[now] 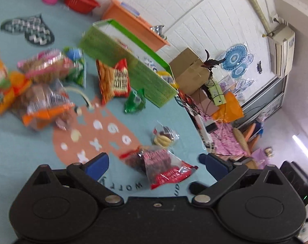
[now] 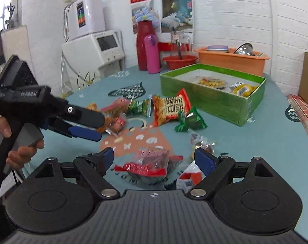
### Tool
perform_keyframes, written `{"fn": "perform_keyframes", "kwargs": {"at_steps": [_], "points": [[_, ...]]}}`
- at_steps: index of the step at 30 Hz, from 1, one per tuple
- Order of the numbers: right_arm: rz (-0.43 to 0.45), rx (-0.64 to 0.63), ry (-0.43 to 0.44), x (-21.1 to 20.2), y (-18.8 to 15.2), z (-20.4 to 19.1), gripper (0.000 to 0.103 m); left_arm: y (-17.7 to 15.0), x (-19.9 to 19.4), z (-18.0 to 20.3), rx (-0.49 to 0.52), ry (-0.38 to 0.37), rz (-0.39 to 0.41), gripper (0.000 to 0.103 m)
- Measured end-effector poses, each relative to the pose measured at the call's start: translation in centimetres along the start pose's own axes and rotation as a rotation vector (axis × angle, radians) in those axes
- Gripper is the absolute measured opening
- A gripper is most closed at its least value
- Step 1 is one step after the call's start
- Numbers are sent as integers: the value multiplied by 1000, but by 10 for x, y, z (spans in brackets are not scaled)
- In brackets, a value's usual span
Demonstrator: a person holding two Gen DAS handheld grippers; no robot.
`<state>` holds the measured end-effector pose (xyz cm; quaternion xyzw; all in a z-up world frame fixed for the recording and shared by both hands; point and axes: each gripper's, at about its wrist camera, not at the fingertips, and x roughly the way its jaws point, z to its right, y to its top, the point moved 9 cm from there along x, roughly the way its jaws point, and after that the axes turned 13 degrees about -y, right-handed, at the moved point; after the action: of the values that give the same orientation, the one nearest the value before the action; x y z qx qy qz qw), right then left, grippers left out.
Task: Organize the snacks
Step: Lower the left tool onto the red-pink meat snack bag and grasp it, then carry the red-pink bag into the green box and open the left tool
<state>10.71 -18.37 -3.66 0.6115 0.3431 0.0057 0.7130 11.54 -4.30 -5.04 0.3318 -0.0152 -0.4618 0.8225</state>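
The red snack packet [image 2: 147,165] lay on the surface [image 2: 245,142] at lower centre of the right view, directly ahead of the right hand-held gripper [image 2: 155,158], its long axis crosswise between the spread, empty jaws. The left hand-held gripper [image 1: 154,162], also released and empty, looked slightly farther. The green box [image 2: 206,97] sat upper right.

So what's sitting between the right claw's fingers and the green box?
In the right wrist view, a red-wrapped snack pack lies nearest, then a green packet before the green box.
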Motion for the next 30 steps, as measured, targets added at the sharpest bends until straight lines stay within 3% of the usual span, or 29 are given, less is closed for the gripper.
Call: {"fn": "perform_keyframes", "kwargs": {"at_steps": [15,18,19,21,22,30], "points": [[-73,-247,-19,33,-26,-25,103,-25,51,-8,5,-19,-108,103],[-92,-241,-12,38,-28,-25,103,-25,56,-12,-12,-24,-109,85],[-97,-237,-13,39,-28,-25,99,-25,57,-14,-16,-27,-111,70],[-94,-229,-26,43,-28,-24,83,-26,60,-14,-24,-33,-120,52],[-99,-225,-28,44,-29,-24,70,-26,60,-15,-20,-29,-115,49],[-62,-214,-37,37,-24,-21,62,-19,51,0,33,-35,-91,39]]}}
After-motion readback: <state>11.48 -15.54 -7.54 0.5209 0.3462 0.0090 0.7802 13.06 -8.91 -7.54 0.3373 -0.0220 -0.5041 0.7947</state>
